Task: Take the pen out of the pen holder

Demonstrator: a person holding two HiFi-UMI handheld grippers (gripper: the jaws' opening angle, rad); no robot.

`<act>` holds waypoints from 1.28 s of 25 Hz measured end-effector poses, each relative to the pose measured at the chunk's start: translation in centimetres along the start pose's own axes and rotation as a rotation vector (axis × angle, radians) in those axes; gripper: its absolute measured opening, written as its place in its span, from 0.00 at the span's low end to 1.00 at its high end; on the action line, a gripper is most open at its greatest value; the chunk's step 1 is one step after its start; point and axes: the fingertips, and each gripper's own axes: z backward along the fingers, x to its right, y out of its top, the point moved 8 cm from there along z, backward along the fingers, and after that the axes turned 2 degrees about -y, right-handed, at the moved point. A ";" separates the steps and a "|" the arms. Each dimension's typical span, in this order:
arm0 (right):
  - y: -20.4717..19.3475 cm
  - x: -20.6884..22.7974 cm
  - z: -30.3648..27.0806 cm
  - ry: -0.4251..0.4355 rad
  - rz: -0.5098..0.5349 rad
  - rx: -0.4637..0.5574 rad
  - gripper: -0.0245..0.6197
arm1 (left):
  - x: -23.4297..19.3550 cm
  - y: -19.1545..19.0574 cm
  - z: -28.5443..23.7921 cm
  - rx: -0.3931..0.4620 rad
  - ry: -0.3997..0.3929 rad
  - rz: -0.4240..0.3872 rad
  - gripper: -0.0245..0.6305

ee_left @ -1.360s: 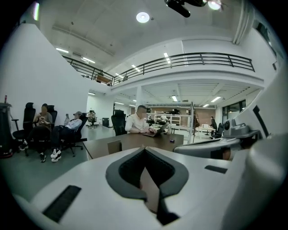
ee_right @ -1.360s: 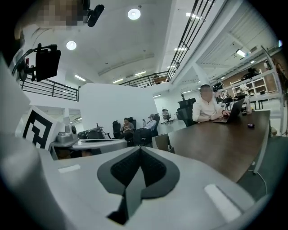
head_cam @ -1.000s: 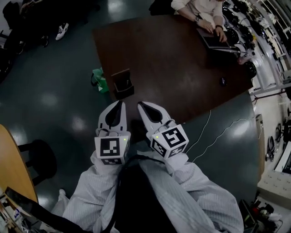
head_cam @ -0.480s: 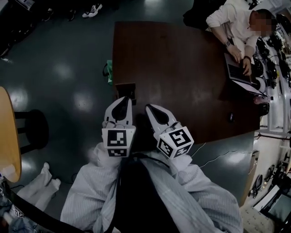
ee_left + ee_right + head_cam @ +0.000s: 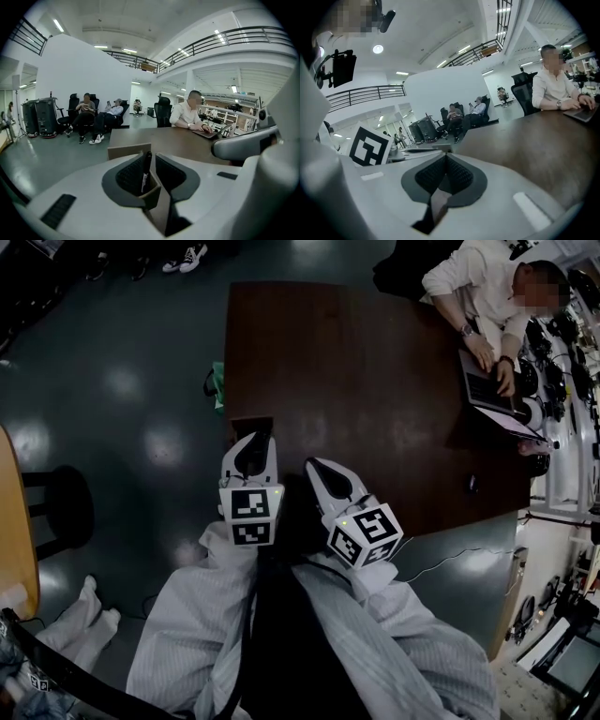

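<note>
A brown box-shaped pen holder [image 5: 251, 425] stands at the near left corner of the dark wooden table [image 5: 375, 381]. My left gripper [image 5: 255, 440] reaches right up to it. In the left gripper view the holder [image 5: 126, 151] sits straight ahead, and a black pen [image 5: 146, 171] stands upright in it. The left gripper's [image 5: 150, 158] jaws are opening; the pen shows in the narrow gap between them, with no pad pressing on it. My right gripper [image 5: 315, 466] hangs beside it over the table's near edge, shut [image 5: 446, 157] and empty.
A person in a white shirt [image 5: 478, 282] works at a laptop [image 5: 487, 390] at the table's far right. A small dark object [image 5: 472, 484] lies on the table. A green item [image 5: 217, 390] lies on the floor by the table's left edge. A dark stool [image 5: 61, 512] stands at left.
Both grippers have moved forward to the table's near corner, the left one up to the pen holder. The left jaws, shut before, now stand slightly apart.
</note>
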 end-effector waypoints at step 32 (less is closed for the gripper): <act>-1.0 2.4 0.4 -0.011 -0.034 -0.034 0.04 | 0.4 -1.6 -3.1 -0.019 0.156 0.012 0.11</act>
